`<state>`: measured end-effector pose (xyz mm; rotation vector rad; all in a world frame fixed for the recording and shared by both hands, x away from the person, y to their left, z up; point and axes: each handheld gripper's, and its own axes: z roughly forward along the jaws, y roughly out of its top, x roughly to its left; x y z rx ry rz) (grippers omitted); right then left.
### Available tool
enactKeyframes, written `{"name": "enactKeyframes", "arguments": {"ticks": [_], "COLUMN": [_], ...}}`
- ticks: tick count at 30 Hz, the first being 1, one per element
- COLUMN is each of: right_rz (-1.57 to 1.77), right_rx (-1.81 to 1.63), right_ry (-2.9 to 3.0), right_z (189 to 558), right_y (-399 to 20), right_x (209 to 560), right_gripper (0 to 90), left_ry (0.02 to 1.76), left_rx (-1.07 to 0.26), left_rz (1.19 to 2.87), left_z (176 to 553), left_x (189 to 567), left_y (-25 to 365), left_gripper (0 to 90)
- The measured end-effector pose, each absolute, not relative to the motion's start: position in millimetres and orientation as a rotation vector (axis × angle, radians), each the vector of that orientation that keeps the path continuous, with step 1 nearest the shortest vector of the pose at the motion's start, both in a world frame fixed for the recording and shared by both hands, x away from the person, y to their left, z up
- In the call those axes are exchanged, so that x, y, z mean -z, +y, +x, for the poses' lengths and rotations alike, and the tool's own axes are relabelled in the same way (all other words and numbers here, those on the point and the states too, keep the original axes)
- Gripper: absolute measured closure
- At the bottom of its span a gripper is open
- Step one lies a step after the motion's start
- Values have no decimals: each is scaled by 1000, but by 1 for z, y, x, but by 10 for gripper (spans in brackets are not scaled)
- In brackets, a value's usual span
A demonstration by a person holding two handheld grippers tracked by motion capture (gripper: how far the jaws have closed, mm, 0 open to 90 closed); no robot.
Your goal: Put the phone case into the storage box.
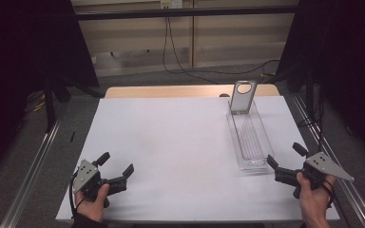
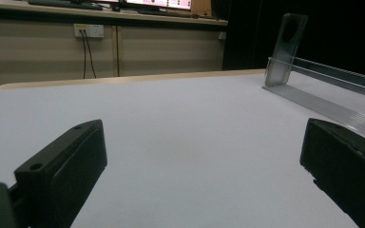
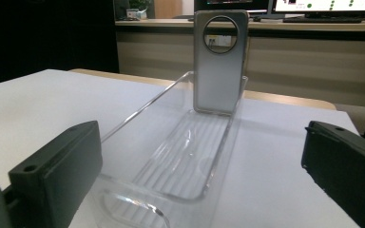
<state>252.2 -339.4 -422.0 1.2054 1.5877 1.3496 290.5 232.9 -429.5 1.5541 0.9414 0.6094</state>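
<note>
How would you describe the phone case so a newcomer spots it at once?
Start at the white table and find the long clear tray on its right side. At the tray's far end, the phone case stands upright: the only grey, opaque piece, with a large round hole near its top.

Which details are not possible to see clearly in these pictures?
- Phone case: its far face is turned away in the right gripper view.
- Clear tray: the left gripper view's right edge cuts it off.
- Tray's near end: blurred, cut by the right gripper view's bottom edge.
- Monitors: cropped by the top edge.
</note>
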Motion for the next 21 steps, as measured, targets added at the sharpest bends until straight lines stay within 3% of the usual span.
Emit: {"name": "enactKeyframes", "arguments": {"ticks": [21], "right_rz": [1229], "right_rx": [-1257], "right_ry": [1547], "right_z": [212], "right_y": [-341], "right_x": [436], "right_gripper": [0], "left_ry": [952], "left_rx": [-653], "left_rz": [1579], "left_z": [276], "left_x": [429], "left_y": [239], "left_gripper": [16]}}
